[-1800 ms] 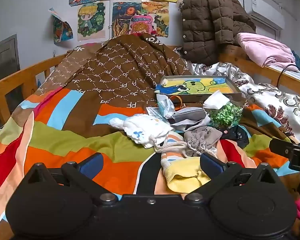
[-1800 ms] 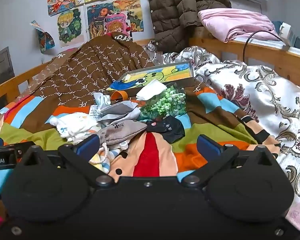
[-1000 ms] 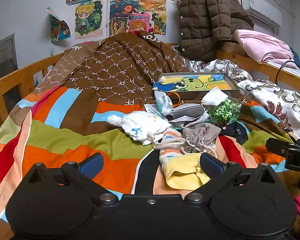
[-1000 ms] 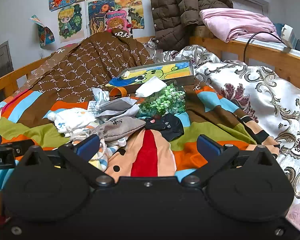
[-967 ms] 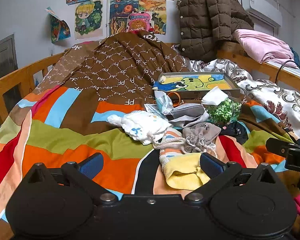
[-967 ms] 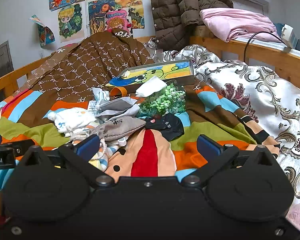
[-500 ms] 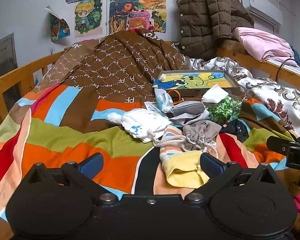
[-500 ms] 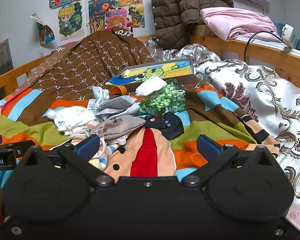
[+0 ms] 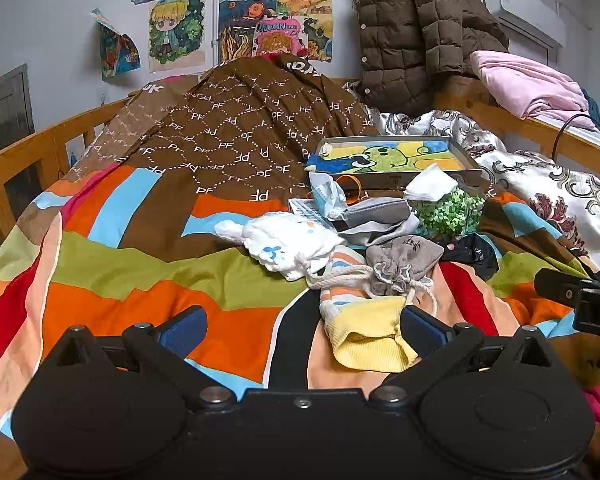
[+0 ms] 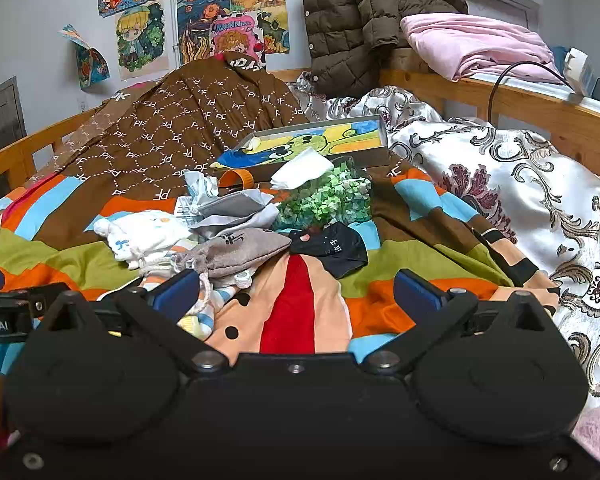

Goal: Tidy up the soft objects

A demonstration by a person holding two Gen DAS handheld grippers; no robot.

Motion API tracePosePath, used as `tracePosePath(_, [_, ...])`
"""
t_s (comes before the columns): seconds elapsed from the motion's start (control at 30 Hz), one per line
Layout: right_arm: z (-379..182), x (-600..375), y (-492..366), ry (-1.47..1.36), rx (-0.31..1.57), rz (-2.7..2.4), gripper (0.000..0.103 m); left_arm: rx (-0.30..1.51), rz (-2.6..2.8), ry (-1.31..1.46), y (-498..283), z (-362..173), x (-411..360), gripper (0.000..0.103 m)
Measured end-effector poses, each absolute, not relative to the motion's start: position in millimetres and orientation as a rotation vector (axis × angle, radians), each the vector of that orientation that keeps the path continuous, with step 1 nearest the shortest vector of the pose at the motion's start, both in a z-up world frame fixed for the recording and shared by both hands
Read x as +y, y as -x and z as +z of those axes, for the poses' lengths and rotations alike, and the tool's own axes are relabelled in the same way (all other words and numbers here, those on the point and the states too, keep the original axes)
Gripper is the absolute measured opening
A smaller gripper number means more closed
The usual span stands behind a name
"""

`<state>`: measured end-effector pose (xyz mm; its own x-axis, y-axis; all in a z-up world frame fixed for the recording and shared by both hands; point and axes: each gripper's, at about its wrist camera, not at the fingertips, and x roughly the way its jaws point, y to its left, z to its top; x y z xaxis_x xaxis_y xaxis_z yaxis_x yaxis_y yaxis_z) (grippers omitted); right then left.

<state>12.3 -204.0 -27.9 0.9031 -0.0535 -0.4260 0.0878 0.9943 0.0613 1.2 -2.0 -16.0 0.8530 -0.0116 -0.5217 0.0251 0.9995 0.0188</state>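
Observation:
A heap of soft things lies on the striped bedspread (image 9: 148, 280): a white mitten (image 9: 288, 240), a grey drawstring pouch (image 9: 404, 258), a yellow-and-striped knit piece (image 9: 364, 328), a grey mask (image 9: 376, 212), a black pouch (image 9: 472, 254) and green fluffy stuff (image 9: 448, 212). My left gripper (image 9: 302, 322) is open and empty, just short of the knit piece. My right gripper (image 10: 296, 290) is open and empty, in front of the grey pouch (image 10: 240, 250) and the black pouch (image 10: 332, 250).
A flat box with a cartoon lid (image 9: 392, 158) lies behind the heap. A brown patterned quilt (image 9: 236, 128) rises at the back. A silky floral cover (image 10: 520, 184) lies to the right. Wooden bed rails (image 9: 24, 160) run along the sides. A brown jacket (image 10: 360, 12) hangs at the back.
Both grippers have edged slightly forward toward the heap. Nothing was taken hold of and the jaws stayed open.

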Motion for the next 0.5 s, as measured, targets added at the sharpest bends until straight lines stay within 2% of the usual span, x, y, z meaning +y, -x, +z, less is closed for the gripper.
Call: tracePosePath(0.5, [-29.0,-204.7,-12.2,-0.082,0.440,-0.074,0.103,0.559,-0.019,-0.028,-2.0,-18.4,-1.1,0.102])
